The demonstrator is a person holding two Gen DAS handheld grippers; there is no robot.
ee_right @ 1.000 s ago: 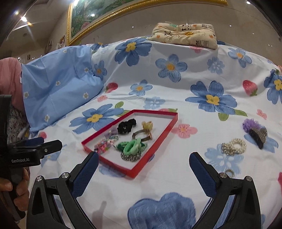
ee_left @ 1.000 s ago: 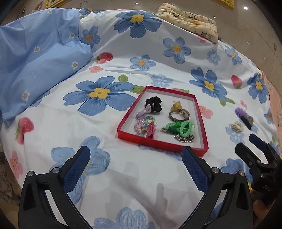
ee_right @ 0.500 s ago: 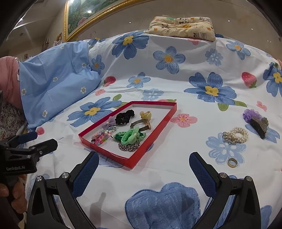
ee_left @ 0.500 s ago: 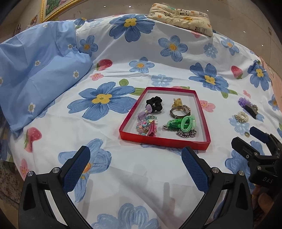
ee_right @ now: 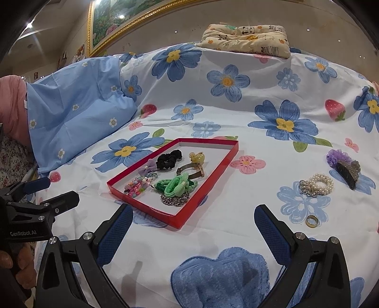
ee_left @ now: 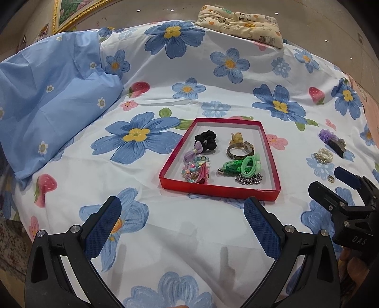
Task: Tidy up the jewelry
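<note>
A shallow red tray (ee_left: 220, 190) (ee_right: 208, 182) lies on the flowered sheet. It holds a black scrunchie (ee_left: 205, 139), a purple bow, beaded pieces, green hair ties (ee_right: 176, 186), a bangle and a chain. Loose on the sheet to its right lie a pearl bracelet (ee_right: 318, 183) (ee_left: 323, 155), a gold ring (ee_right: 312, 221) (ee_left: 331, 178) and a purple-flowered claw clip (ee_right: 343, 165). My left gripper (ee_left: 182, 225) hangs open short of the tray's near edge. My right gripper (ee_right: 194, 234) is open too, low over the sheet, with the ring just right of its right finger.
A blue pillow (ee_left: 47, 99) rests at the left of the bed. A cream patterned cushion (ee_right: 246, 39) sits at the far edge. A framed picture (ee_right: 113, 21) hangs on the wall behind. A hand (ee_right: 14, 265) holds the left gripper's handle.
Both grippers have drawn back and tilted, so the tray and loose pieces sit a little farther off. The gold ring has come into the right wrist view. Nothing was picked up.
</note>
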